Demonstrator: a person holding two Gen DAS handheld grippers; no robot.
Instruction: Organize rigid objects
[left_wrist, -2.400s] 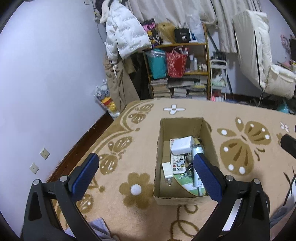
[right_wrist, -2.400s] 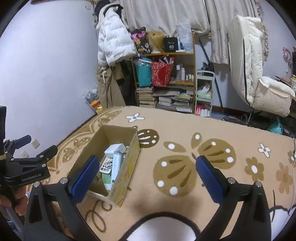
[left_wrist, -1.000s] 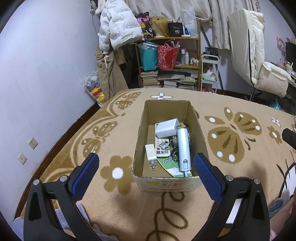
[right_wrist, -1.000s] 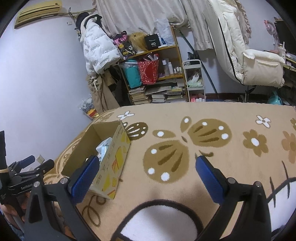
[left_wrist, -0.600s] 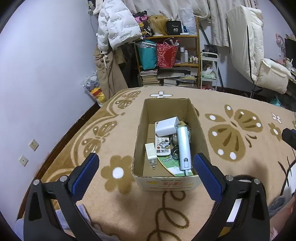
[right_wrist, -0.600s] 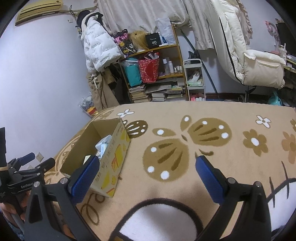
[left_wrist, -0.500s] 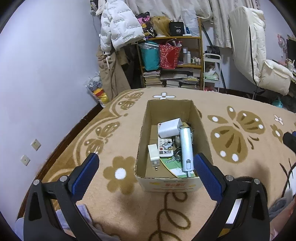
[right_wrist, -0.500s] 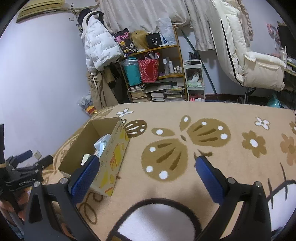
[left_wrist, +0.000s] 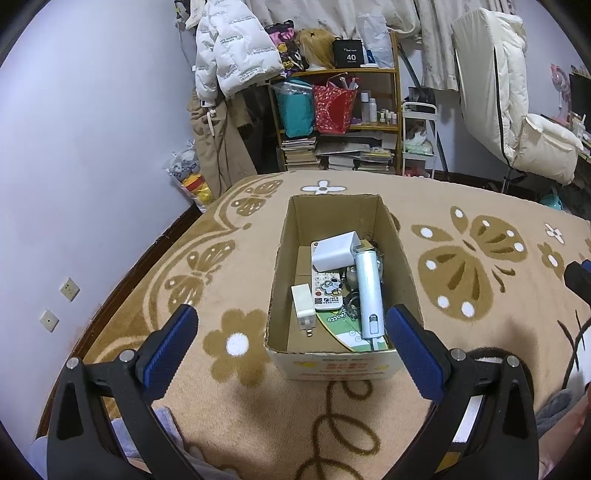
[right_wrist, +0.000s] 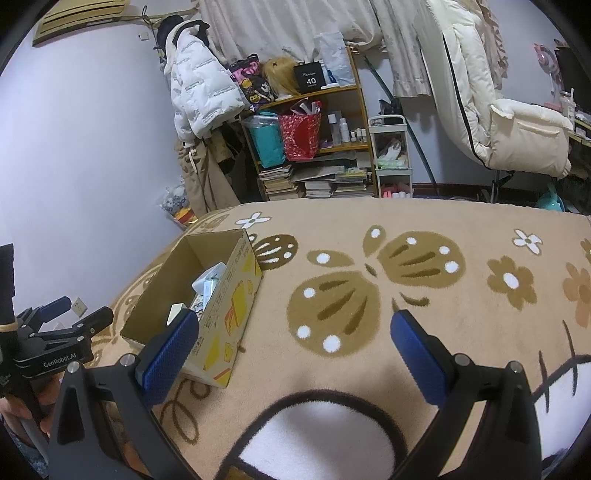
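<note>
cardboard box (left_wrist: 338, 365) near rug (left_wrist: 236, 254) left edge; both grippers spread, empty.

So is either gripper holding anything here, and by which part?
No. The left gripper and right gripper are both open and empty; the items lie in the cardboard box.

An open cardboard box (left_wrist: 343, 363) sits on a tan flowered carpet (left_wrist: 236, 254), holding a white charger (left_wrist: 303, 309), remote (left_wrist: 325, 291) and silver cylinder (left_wrist: 367, 291). The left gripper (left_wrist: 291, 349) hangs empty, its blue pads wide apart.
</note>
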